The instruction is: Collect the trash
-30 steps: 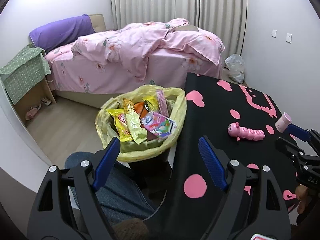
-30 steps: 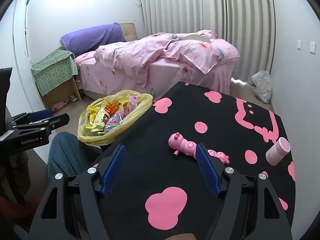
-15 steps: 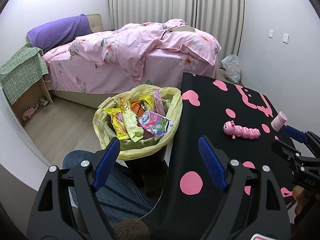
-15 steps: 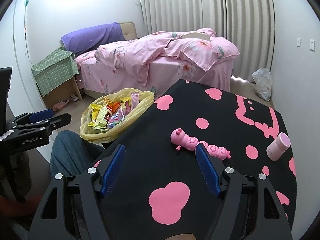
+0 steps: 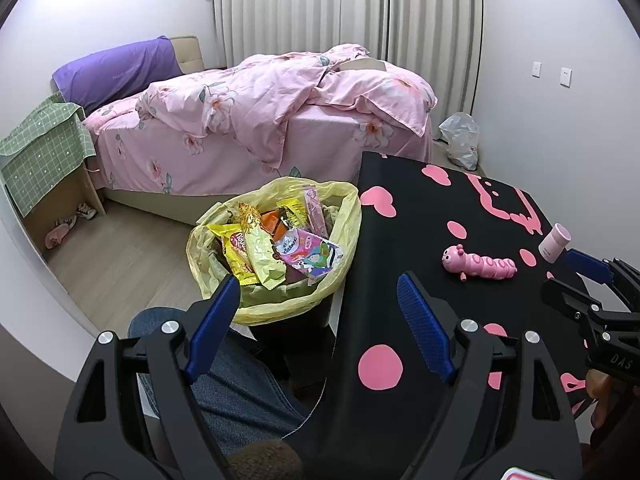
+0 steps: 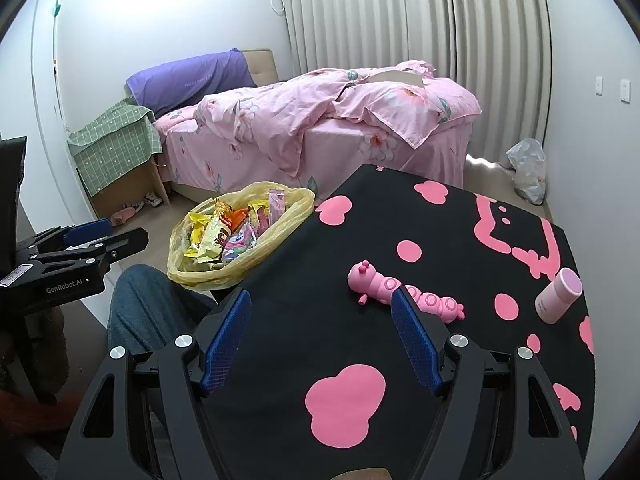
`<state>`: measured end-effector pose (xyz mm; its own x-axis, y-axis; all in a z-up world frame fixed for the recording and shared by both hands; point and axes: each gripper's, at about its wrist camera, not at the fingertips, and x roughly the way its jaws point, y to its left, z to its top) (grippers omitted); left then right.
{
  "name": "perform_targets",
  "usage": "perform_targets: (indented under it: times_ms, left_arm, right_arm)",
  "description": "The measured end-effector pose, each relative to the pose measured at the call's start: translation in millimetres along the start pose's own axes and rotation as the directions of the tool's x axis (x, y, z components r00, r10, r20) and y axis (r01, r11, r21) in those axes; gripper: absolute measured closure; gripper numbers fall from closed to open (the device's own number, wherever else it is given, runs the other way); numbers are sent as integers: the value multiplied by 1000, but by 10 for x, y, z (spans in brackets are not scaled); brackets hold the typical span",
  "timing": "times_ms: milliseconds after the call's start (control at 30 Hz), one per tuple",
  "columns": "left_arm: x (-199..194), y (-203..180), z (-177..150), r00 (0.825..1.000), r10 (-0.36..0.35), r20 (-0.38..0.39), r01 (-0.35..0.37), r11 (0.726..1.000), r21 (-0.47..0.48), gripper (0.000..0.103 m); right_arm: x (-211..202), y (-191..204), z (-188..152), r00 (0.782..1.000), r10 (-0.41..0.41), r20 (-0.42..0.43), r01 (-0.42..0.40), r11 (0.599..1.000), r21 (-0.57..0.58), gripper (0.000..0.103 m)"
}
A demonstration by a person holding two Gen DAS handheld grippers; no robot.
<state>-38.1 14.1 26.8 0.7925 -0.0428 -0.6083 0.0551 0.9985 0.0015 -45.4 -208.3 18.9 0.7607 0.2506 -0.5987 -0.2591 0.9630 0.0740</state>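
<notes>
Both claws spread wide and empty: my left claw [image 5: 316, 320] hangs over the desk's near-left edge, my right claw [image 6: 320, 336] over the black desk [image 6: 440, 216] with its pink blotches. Trash bin [image 5: 276, 240], yellow-lined and heaped with snack wrappers [image 5: 280, 244], stands just ahead of the left claw, off the desk's left edge. Ahead-right of the right claw lie a pink caterpillar toy [image 6: 400, 292] and pink bottle [image 6: 558, 294]; beyond, a pink-quilted bed [image 6: 320, 128], curtains [image 6: 420, 16].
</notes>
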Motion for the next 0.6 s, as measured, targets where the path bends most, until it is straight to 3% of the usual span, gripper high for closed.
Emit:
perform_targets:
  times_ms: [600]
  left_arm:
    - [-31,-3,19,1000,-6,8,6,1000,12,26]
  right_arm:
    - [-19,15,18,1000,5,3,-5,1000,1,34]
